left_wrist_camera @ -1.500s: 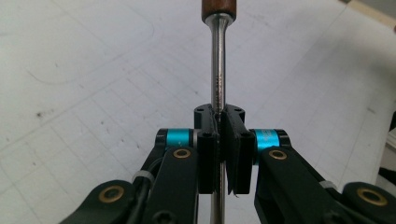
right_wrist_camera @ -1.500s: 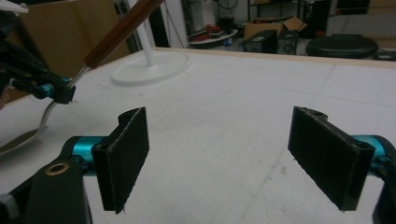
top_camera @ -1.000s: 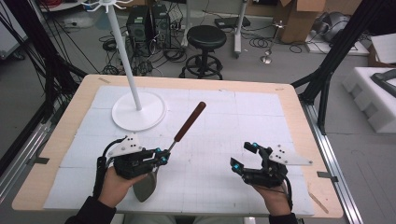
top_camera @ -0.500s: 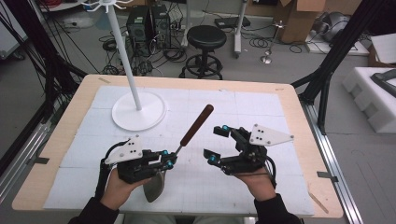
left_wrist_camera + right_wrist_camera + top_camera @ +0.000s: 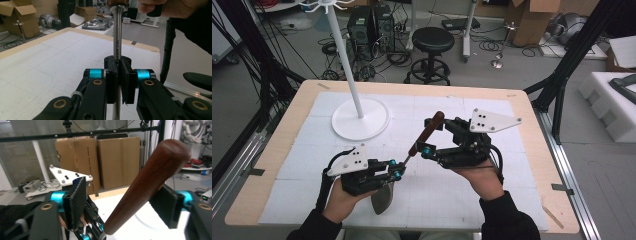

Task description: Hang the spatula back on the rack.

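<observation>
High view takes in a cluttered lab room — cardboard boxes, a black stool and cables on the floor beyond a wood-edged worktop with a white gridded mat. On the mat, toward the far left, stands a white stand with a round base and a tall pole, well apart from both hands.

The spatula is held off the worktop between the two hands, its long axis slanting from the metal blade near the person up to the brown wooden handle. The left gripper has its jaws pressed together on the thin metal shank, seen upright between the pads in the left gripper view. The right gripper is the one at the handle: its jaws have just been closing, yet they stand spread — the handle runs aslant between the two pads, close to the right one, and whether it touches I cannot tell. The coming grip likely turns on squaring those jaws across that slanted handle.
</observation>
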A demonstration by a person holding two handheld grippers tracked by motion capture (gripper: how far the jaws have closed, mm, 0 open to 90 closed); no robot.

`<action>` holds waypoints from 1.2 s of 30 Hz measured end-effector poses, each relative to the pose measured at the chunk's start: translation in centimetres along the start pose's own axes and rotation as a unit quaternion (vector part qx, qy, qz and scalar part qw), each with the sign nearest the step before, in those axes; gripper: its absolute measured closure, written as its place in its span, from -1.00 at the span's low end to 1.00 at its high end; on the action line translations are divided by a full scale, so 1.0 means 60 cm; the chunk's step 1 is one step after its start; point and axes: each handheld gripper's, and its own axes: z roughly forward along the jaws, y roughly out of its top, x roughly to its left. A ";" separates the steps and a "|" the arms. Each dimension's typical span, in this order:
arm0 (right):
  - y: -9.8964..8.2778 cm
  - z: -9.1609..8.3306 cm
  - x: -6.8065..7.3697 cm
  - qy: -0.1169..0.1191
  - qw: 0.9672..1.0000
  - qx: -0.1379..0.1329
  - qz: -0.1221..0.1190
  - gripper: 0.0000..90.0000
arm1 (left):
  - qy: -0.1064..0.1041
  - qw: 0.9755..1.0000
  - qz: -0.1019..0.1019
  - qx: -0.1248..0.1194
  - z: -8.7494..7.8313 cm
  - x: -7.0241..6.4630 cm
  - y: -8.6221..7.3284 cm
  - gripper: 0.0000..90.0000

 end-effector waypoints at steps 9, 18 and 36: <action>0.009 -0.002 0.003 0.011 1.000 -0.017 0.008 0.32 | -0.007 1.000 0.011 -0.001 0.005 -0.010 0.007 0.87; 0.015 -0.004 0.006 0.021 0.999 -0.022 0.017 0.57 | -0.013 1.000 0.018 -0.003 0.009 -0.014 0.009 0.87; 0.033 0.014 0.038 0.071 0.997 -0.010 0.011 0.63 | -0.072 0.995 -0.008 -0.063 0.003 -0.020 0.017 0.46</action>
